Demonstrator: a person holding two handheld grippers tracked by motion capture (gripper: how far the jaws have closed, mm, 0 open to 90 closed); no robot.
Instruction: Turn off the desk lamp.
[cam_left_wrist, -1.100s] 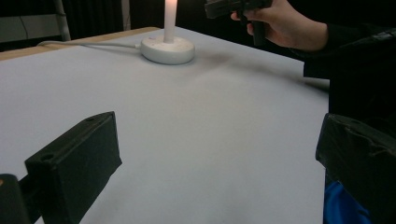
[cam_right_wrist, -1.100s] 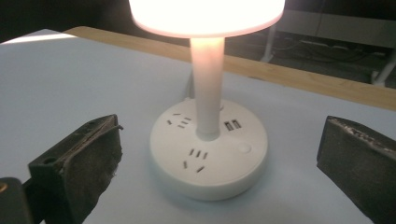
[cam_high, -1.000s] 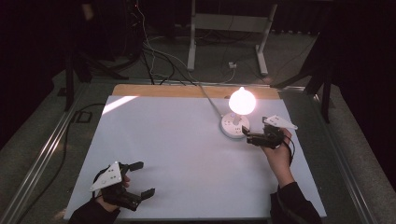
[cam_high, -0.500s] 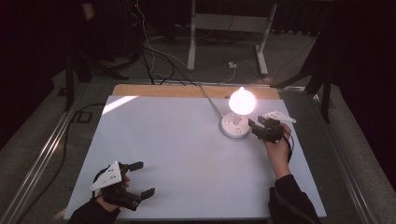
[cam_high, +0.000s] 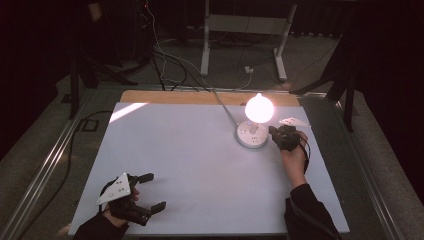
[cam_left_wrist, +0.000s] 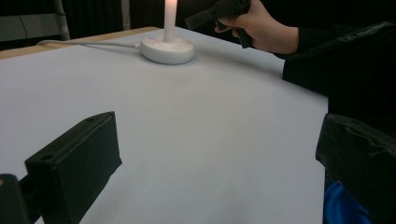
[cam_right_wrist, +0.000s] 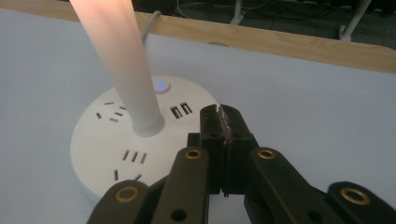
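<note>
With the right gripper (cam_right_wrist: 223, 122) pressed closed and empty just beside the round power strip (cam_right_wrist: 107, 154) carrying the lit lamp (cam_high: 259, 107) — left gripper (cam_high: 150, 192) spread wide, well apart — a small, straight-down nudge on its blue-lit button (cam_right_wrist: 161, 86) seems wisest.

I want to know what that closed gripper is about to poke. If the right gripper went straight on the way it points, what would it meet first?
Most likely the round white power strip base: the shut right gripper points at its near rim, close to the USB ports. How high the tips sit above the base is unclear.
</note>
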